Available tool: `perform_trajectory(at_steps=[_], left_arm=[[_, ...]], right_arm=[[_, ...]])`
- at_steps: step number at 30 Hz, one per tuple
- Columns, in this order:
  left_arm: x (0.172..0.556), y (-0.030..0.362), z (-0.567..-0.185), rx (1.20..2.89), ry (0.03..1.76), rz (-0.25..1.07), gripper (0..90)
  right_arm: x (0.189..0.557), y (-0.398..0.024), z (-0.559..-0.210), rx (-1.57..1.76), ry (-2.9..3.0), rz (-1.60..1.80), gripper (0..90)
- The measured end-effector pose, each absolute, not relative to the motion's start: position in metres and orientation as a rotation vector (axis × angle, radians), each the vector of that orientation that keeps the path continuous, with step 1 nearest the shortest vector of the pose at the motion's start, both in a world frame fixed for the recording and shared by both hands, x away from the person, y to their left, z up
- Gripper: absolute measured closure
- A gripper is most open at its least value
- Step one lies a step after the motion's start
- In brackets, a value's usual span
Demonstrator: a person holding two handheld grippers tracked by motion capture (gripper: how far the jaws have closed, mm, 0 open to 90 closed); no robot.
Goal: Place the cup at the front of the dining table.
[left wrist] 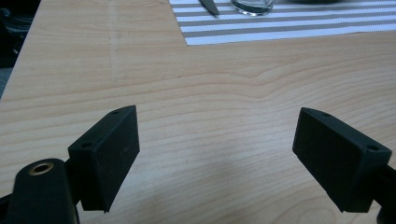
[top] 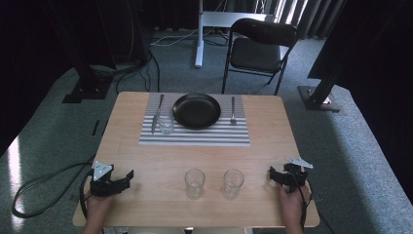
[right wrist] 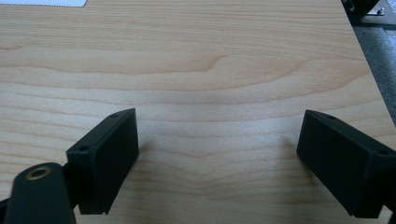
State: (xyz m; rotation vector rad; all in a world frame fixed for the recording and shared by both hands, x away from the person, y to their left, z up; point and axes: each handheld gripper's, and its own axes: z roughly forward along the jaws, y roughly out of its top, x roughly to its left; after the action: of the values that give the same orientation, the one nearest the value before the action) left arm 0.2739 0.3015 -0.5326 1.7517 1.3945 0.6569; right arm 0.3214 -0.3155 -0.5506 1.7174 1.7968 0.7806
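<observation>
Both tools rest low over the bench with jaws apart and nothing between them: the left tool (top: 127,176) sits well left of the near-left glass (top: 195,183), the right tool (top: 273,174) just right of its twin glass (top: 233,183). Beyond the near-left glass lies the striped placemat (top: 195,136) (plate, cutlery, third glass). A sideways approach could likely tip a light glass

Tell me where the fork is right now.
In the high view the fork lies on the striped placemat, just right of the black plate, at the table's far side.
</observation>
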Motion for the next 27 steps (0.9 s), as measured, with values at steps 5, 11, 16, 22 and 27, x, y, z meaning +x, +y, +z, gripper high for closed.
perform_trajectory(at_steps=[5, 11, 16, 22, 27], left_arm=[[0.270, 0.307, -0.536, 1.780, 1.469, 0.696, 15.3], [0.267, 0.314, -0.539, 1.796, 1.565, 0.725, 15.3], [0.266, 0.317, -0.544, 1.837, 1.633, 0.729, 15.2], [0.265, 0.326, -0.545, 1.821, 1.678, 0.711, 15.2], [0.265, 0.331, -0.546, 1.827, 1.664, 0.705, 15.1]], right_arm=[[0.321, -0.316, -0.551, 1.717, 1.797, 0.781, 12.2], [0.321, -0.315, -0.551, 1.718, 1.797, 0.781, 12.1], [0.321, -0.316, -0.551, 1.717, 1.797, 0.781, 12.1], [0.321, -0.315, -0.551, 1.717, 1.797, 0.780, 12.1], [0.321, -0.316, -0.551, 1.716, 1.797, 0.781, 12.1]])
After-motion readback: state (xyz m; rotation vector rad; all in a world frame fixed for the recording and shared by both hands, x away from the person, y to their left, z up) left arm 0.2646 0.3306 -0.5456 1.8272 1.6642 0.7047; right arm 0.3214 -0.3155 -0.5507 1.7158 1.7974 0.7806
